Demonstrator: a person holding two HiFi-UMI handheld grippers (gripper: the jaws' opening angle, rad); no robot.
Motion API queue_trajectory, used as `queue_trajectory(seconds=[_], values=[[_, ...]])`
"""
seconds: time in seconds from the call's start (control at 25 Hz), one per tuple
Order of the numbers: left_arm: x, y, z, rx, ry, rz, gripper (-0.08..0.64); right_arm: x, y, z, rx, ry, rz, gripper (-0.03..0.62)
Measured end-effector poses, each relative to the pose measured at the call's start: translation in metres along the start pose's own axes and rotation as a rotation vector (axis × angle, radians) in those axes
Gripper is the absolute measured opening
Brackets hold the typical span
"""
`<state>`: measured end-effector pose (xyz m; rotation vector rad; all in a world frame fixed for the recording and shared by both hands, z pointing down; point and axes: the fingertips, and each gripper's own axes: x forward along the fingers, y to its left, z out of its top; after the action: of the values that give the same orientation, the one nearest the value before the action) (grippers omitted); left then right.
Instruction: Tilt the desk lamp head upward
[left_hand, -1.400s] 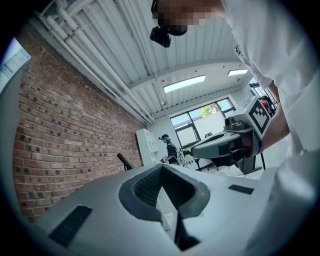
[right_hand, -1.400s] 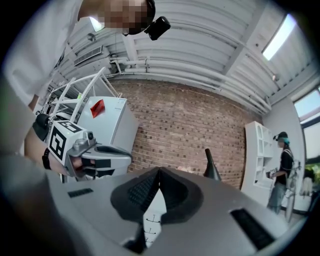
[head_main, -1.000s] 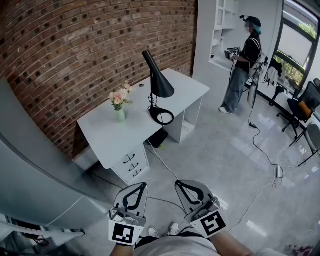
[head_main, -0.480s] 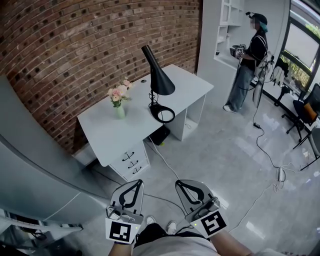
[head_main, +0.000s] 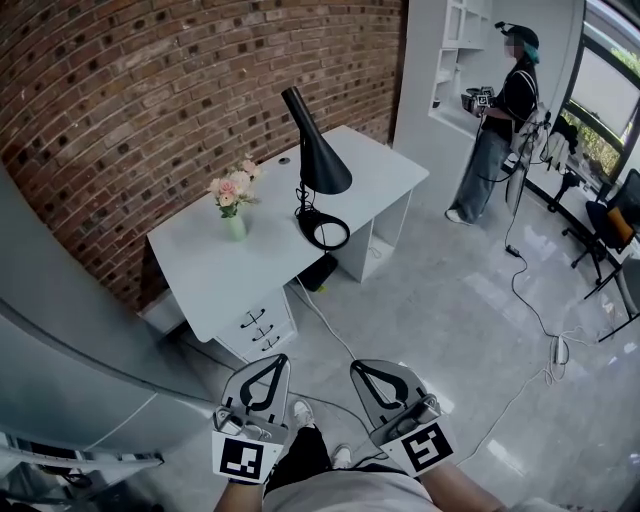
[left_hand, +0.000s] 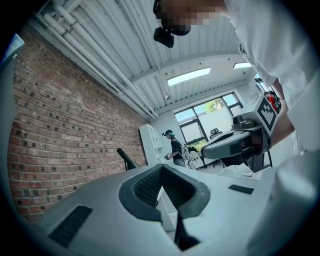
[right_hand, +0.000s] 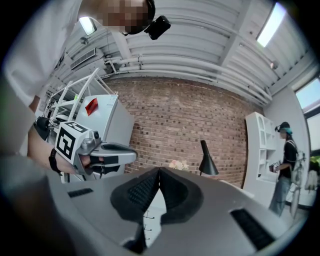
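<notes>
Both tongs read closed, tips together, nothing held: I see the left gripper (head_main: 272, 362) and right gripper (head_main: 358, 368) low, side by side. The desk lamp (head_main: 320, 172) stands on the white desk (head_main: 225, 285), well apart from them, near a flower vase (head_main: 234, 203).

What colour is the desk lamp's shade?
Black. The desk lamp shade shows best in the head view, against the white desk.
</notes>
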<state>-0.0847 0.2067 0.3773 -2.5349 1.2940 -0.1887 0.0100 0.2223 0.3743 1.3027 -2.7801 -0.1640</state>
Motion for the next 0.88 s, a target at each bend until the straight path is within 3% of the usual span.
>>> queue_trajectory(seconds=[0.88], values=[[0.137,0.14,-0.062,-0.034,-0.062,-0.162,0.008,0.178,-0.088,-0.008,-0.019,0.063,-0.168,0.018]])
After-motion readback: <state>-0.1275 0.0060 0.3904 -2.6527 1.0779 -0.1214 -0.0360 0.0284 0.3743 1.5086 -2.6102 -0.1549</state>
